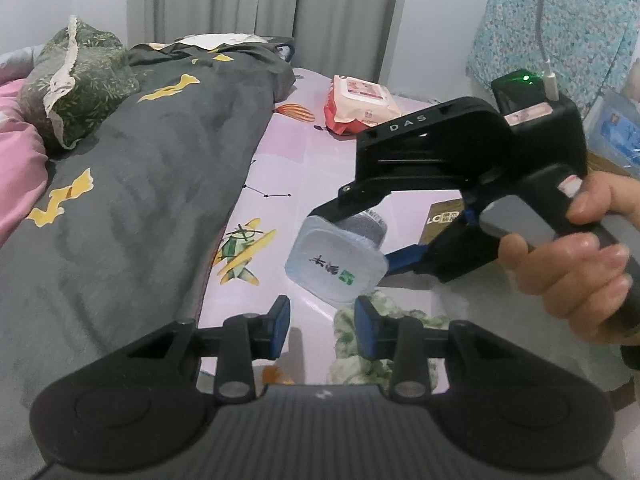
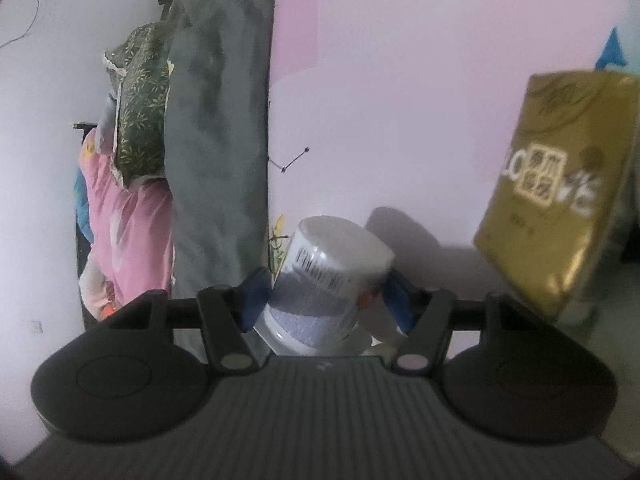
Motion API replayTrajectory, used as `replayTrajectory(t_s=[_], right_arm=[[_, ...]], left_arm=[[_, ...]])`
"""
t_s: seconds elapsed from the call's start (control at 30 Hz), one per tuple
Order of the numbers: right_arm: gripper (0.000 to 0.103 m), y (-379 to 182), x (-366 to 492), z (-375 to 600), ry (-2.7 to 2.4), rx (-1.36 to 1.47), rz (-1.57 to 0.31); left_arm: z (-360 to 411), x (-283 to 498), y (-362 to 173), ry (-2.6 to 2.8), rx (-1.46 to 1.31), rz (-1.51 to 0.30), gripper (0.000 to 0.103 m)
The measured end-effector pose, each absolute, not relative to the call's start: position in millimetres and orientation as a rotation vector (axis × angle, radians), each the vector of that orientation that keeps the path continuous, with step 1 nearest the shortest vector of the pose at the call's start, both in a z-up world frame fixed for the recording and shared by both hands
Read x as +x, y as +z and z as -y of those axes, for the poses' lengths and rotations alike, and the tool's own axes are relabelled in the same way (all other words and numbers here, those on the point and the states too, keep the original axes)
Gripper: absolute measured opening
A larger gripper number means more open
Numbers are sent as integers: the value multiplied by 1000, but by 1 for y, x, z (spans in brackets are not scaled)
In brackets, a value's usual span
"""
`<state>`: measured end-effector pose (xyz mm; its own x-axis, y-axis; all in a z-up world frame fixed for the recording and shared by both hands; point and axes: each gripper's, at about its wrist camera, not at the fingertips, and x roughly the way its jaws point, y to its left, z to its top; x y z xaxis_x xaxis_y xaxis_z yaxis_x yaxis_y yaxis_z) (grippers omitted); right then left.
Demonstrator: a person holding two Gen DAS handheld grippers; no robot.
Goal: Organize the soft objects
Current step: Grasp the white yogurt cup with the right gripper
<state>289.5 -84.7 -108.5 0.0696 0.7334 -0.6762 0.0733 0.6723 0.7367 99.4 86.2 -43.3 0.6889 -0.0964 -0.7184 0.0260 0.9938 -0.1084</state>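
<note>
Pale curtains are hanging behind a bed (image 1: 304,152) dressed in a pink printed sheet, and we are working along its right half, beside a long grey quilt (image 1: 140,184) that is running from near to far on the left. We are holding the right hand-held gripper (image 1: 356,240) out over the sheet with its blue pads closed on a wrapped tissue roll (image 1: 338,258), pinching it across its round sides; in the right wrist view the tissue roll (image 2: 328,280) is sitting between the pads with its long axis pointing away along the fingers, tilted slightly left. A gold tissue pack (image 2: 560,196) is lying just right of it, and a red wipes pack (image 1: 360,104) is resting far off near the bed's end. Our left hand-held gripper (image 1: 322,326) is hovering near the roll, its fingers partly apart and holding nothing, with a green patterned cloth (image 1: 368,336) lying just under its right finger. We judge the roll is closest to the right hand, so setting it down beside the gold pack falls to that side.
</note>
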Motion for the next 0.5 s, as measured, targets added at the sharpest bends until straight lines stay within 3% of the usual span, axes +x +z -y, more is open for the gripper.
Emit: replayTrajectory(t_s=[0.33,0.5], right_arm=[[88,-42,265,63,642,266,-1130],[96,-41,274,32,746,46,-1133]], left_arm=[[-89,94,-47,-53,-77,-827,35],[-90,92,-47,-50,-75,-826,35]])
